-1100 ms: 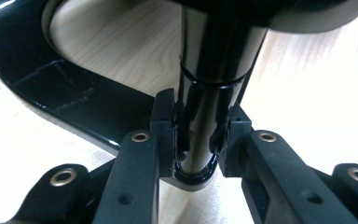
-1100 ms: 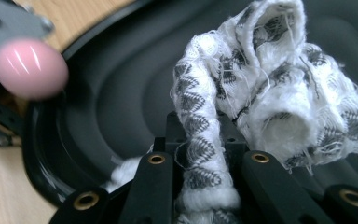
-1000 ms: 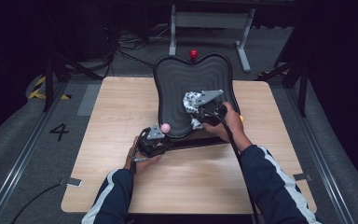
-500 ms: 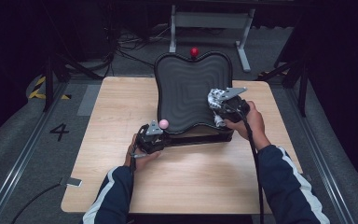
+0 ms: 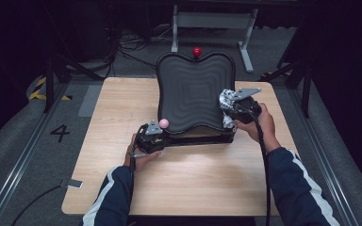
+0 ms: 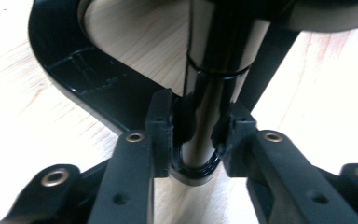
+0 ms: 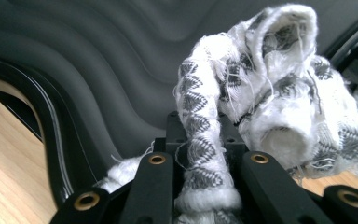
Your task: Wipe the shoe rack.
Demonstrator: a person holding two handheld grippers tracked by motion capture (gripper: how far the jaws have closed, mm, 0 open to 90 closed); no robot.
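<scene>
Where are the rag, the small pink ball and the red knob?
rag (image 7: 279, 93), right gripper view: on its bunched white and grey weave.
pink ball (image 5: 163, 123), high view: on its middle, atop the left gripper.
red knob (image 5: 196, 51), high view: on its round top, behind the black ridged board.

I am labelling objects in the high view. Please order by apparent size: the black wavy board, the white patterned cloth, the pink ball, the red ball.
1. black wavy board
2. white patterned cloth
3. pink ball and red ball: they look alike, and the red one is farther away, so I do not rank them.
</scene>
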